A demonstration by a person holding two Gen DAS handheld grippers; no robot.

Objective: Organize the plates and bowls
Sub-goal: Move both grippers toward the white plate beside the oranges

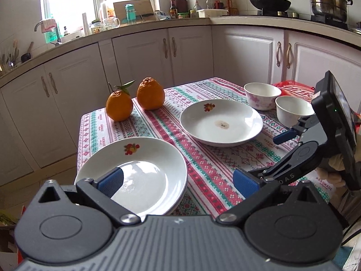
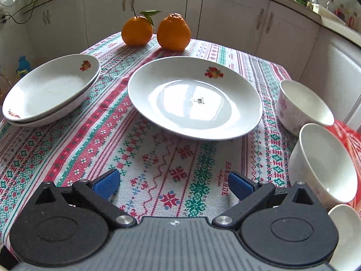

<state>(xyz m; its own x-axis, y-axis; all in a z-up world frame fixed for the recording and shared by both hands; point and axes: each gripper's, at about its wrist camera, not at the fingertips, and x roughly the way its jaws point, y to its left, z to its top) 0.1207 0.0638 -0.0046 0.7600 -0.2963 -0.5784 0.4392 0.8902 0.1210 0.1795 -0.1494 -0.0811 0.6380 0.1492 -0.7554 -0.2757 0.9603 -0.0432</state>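
**Three plates, three bowls left to be stacked on kitchen desk**

Two plates (image 2: 50, 90) are seen already nested at the desk's (image 2: 158, 169) left edge, while a single plate (image 2: 194, 97) lies at centre and bowls (image 2: 325, 158) are clustered at right. Both the left hand-held gripper (image 1: 178, 180) and right hand-held gripper (image 2: 173, 185) are held wide open, gripping nothing. Glazed ceramic is judged stiff, slippery and breakable; the lone plate's raised rim is best pinched.
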